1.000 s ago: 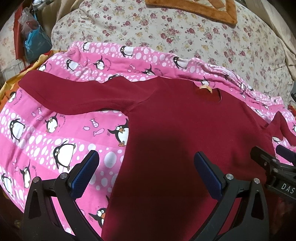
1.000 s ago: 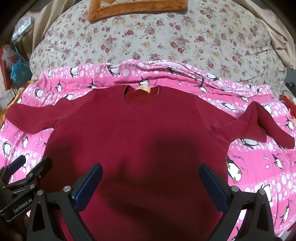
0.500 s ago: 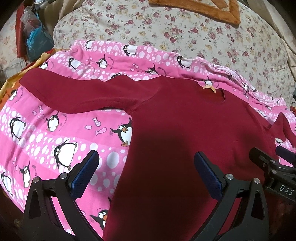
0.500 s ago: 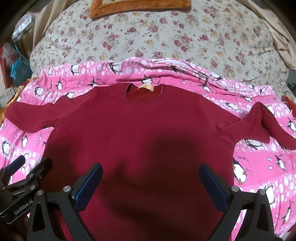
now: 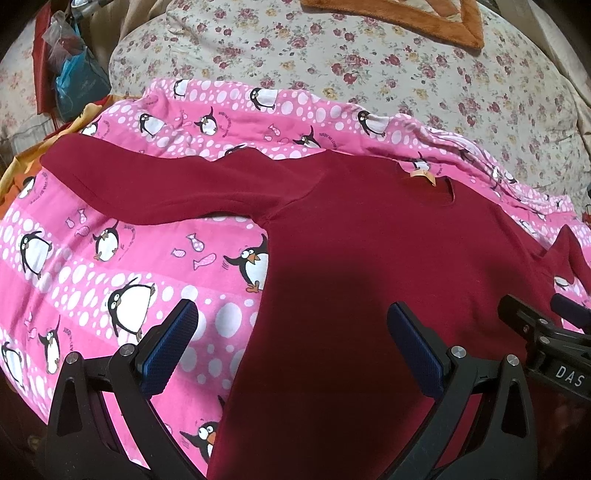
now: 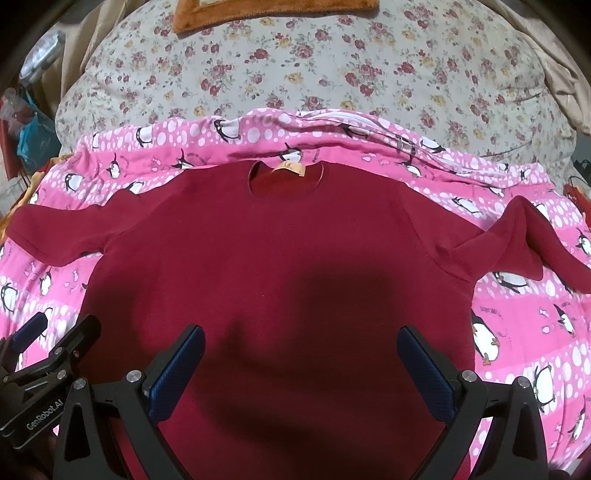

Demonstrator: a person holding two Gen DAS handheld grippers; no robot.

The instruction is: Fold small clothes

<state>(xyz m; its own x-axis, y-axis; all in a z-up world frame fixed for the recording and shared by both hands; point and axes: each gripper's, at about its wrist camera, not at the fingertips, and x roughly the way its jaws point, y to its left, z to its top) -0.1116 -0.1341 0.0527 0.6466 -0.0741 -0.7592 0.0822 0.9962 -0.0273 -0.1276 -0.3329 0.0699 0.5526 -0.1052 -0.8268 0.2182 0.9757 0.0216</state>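
Bed: a floral quilt [image 6: 332, 74] covers the far part of the bed, with an orange-brown plush mat [image 6: 273, 11] lying on it at the far edge.
Blanket: a pink penguin blanket [image 6: 517, 314] is spread across the near part of the bed, its far edge bunched against the floral quilt.
Sweater: a dark red long-sleeved sweater [image 6: 280, 258] lies flat, front up, on the pink penguin blanket, right under both grippers.
Sweater direction: the neck opening points away from the grippers toward the floral quilt, the hem toward the near side, so the body runs near to far; the sleeves stretch crosswise, left to right.
Left sleeve: the left sleeve [image 5: 159, 188] reaches straight out sideways, flat on the blanket, cuff far out at the left.
Right sleeve: the right sleeve [image 6: 524, 240] goes out to the right and is folded back on itself partway, forming a raised peak.
Bags: a blue plastic bag [image 5: 77, 85] sits beside the bed at the far left, with other things I cannot make out.
Left gripper: the left gripper [image 5: 291, 347] hangs over the sweater's left side edge, jaws spread wide, holding nothing; one finger is above the blanket, the other above the red cloth.
Right gripper: the right gripper [image 6: 301, 363] hangs over the lower middle of the sweater, jaws spread wide, gripping nothing.
Label: a small tan label [image 6: 291, 168] shows inside the back of the neck.
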